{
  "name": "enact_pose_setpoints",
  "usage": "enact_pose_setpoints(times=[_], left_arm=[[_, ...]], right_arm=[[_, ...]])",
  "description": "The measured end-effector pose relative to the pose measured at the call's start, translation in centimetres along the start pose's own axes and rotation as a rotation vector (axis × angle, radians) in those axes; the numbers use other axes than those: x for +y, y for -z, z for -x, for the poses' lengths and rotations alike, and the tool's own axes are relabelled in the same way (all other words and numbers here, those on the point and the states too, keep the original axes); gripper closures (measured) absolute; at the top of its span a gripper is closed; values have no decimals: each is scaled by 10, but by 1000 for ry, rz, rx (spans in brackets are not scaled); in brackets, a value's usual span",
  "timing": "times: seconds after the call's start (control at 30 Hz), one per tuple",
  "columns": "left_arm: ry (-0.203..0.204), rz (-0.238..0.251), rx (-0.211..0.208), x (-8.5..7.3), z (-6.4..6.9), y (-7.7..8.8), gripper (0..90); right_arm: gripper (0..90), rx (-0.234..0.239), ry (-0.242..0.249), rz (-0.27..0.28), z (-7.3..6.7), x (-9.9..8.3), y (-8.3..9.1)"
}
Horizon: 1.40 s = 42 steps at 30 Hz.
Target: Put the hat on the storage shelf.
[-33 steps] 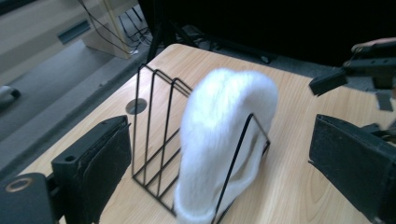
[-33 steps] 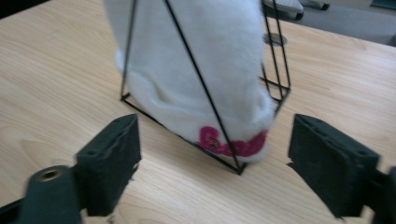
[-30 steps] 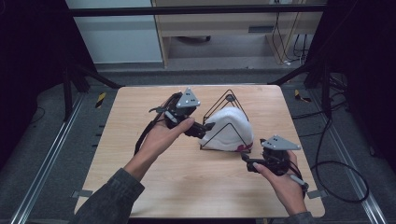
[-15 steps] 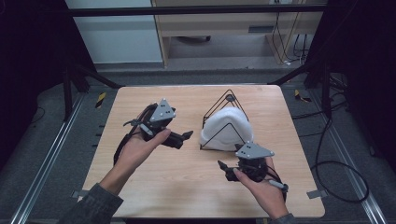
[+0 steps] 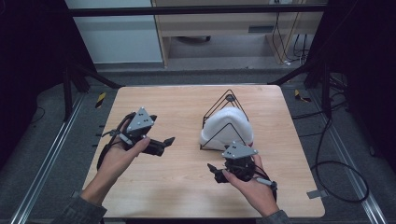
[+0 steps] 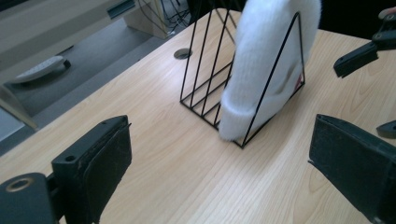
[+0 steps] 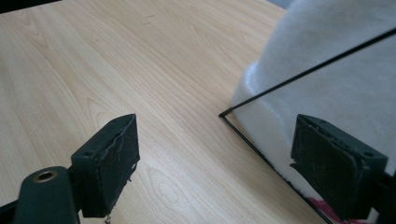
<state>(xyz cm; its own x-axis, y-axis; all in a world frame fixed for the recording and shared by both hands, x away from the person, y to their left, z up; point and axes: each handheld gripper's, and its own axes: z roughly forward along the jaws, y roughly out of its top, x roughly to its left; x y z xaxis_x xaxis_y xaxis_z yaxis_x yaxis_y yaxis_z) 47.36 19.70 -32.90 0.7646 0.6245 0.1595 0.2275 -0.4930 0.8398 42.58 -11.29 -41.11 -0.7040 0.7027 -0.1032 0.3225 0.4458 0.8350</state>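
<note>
High view shows me the white knit hat (image 5: 227,130) resting in the black wire rack (image 5: 225,120) on the table (image 5: 187,107); my left gripper (image 5: 164,142) gapes wide, empty, well left of it; my right gripper (image 5: 214,171) likewise spread, holding nothing, just before the rack.

A black wire rack (image 5: 223,122) is parked toward the table's (image 5: 177,186) right edge, with a white fuzzy hat (image 5: 229,130) tucked inside it. A small round grommet hole (image 6: 182,53) can be spotted near the far edge.
</note>
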Motion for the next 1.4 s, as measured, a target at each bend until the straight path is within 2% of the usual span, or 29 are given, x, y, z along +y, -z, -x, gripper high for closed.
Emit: enact_pose_setpoints(times=[0.03, 0.1, 0.17, 0.2, 0.3, 0.43, 0.53, 0.6, 0.63, 0.67, 0.7, 0.8, 0.83, 0.93, 1.03, 1.07, 1.17, 1.2, 1.23, 1.3, 1.33, 1.37, 1.4], left_arm=[[2, -19, 6, -8, -4, 3, 51], [8, -24, 9, -12, -6, 4, 51], [27, -33, 17, -23, -11, 7, 51], [27, -33, 17, -23, -11, 7, 51], [36, -53, 30, -39, -16, 9, 51], [48, -58, 20, -48, -17, 11, 51], [26, -70, 35, -59, -16, 11, 51], [46, -68, 37, -67, -18, 8, 51], [64, -67, 25, -76, -20, 5, 52], [64, -67, 25, -76, -20, 5, 52], [71, -59, 22, -83, -20, 5, 53], [51, -60, 38, -88, -18, 6, 52], [82, -60, 20, -94, -17, 6, 52], [77, -84, 21, -100, -16, 3, 51], [96, -56, 5, -110, -18, 1, 51], [99, -52, 17, -118, -20, 0, 51], [130, -43, 12, -127, -23, -1, 52], [148, -63, 30, -137, -27, -3, 52], [148, -63, 30, -137, -27, -3, 53], [184, -88, 61, -152, -36, -4, 53], [184, -88, 61, -152, -36, -4, 54], [207, -108, 84, -162, -44, -5, 55], [207, -108, 84, -162, -44, -5, 54]], right_arm=[[154, 10, 8, -8, -2, 1, -4], [155, 12, 19, -19, -4, 2, -9], [156, 16, 25, -29, -5, 4, -15], [156, 16, 25, -29, -5, 4, -15], [158, 29, 32, -42, -9, 5, -24], [160, 42, 33, -54, -13, 5, -30], [160, 47, 45, -72, -16, 4, -36], [159, 56, 46, -74, -18, 3, -40], [160, 63, 43, -80, -19, 2, -44], [160, 63, 43, -80, -19, 2, -44], [162, 63, 45, -89, -19, -1, -48], [169, 62, 43, -89, -20, -4, -51], [171, 59, 38, -93, -20, -7, -54], [172, 64, 17, -102, -21, -13, -59], [171, 71, 12, -102, -21, -15, -63], [171, 80, 6, -113, -23, -17, -68], [171, 90, 7, -118, -27, -17, -74], [171, 97, 11, -116, -27, -17, -78], [171, 102, 9, -120, -28, -16, -82], [173, 99, 11, -135, -28, -15, -90], [179, 92, 9, -132, -28, -15, -94], [184, 92, 1, -134, -28, -15, -98], [184, 92, 1, -134, -28, -15, -98]])
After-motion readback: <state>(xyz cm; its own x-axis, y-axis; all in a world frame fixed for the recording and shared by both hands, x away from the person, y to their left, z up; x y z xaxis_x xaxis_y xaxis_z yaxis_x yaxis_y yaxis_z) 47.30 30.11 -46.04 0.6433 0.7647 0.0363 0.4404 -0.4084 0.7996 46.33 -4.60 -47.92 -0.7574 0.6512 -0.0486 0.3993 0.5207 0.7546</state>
